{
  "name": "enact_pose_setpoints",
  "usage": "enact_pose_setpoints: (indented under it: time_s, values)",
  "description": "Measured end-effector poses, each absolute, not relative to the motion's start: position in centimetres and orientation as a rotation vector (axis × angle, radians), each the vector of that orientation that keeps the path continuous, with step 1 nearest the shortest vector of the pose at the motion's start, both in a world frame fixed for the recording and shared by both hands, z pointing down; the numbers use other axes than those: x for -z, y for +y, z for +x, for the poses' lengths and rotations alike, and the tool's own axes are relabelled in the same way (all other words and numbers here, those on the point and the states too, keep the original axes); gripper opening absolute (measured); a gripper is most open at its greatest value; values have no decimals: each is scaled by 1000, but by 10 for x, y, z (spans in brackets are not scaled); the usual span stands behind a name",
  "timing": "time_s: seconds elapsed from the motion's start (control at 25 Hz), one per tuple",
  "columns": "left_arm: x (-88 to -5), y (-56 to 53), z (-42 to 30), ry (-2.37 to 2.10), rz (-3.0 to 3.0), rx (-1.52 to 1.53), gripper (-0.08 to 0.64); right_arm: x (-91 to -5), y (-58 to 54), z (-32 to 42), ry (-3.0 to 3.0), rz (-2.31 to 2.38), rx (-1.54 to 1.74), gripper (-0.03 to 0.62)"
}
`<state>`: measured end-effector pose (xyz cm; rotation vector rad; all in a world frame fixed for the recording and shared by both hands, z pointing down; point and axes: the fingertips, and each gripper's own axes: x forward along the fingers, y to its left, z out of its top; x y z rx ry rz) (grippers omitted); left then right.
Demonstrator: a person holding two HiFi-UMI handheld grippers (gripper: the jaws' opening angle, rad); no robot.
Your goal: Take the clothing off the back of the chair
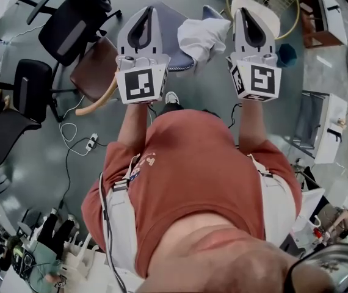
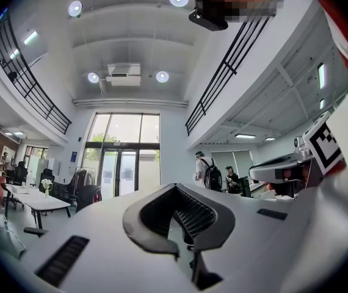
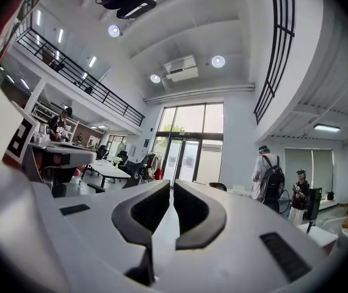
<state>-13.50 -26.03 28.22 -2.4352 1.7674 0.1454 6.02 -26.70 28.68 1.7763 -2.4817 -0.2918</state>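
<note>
A white garment (image 1: 203,36) lies draped over a blue-grey chair (image 1: 171,26) on the floor ahead of me. In the head view it shows between my two grippers, which are held out side by side above it. My left gripper (image 1: 145,10) is just left of the garment, and its jaws meet at the tips (image 2: 175,188) with nothing between them. My right gripper (image 1: 247,11) is just right of it, jaws together (image 3: 171,183) and empty. Neither gripper touches the cloth. Both gripper views look level across the hall and show neither the garment nor the chair.
Black office chairs (image 1: 70,32) and a brown-seated chair (image 1: 94,75) stand at the left. A cable with a power strip (image 1: 91,142) lies on the floor. A white cabinet (image 1: 329,127) stands at the right. People with backpacks (image 3: 270,176) stand far off near glass doors.
</note>
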Motion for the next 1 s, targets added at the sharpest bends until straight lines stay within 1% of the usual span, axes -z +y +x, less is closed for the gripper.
enact_pose_setpoints:
  time_s: [0.2, 0.44, 1.0]
  values:
    - [-303, -278, -133, 1714, -2485, -22, 14, -305, -279, 64, -2432, 1806, 250, 32]
    - [-314, -294, -117, 1714, -2521, -165, 14, -330, -290, 77, -2402, 1825, 187, 32]
    - [-362, -329, -91, 1795, -2506, -44, 14, -377, -335, 96, -2474, 1722, 99, 34]
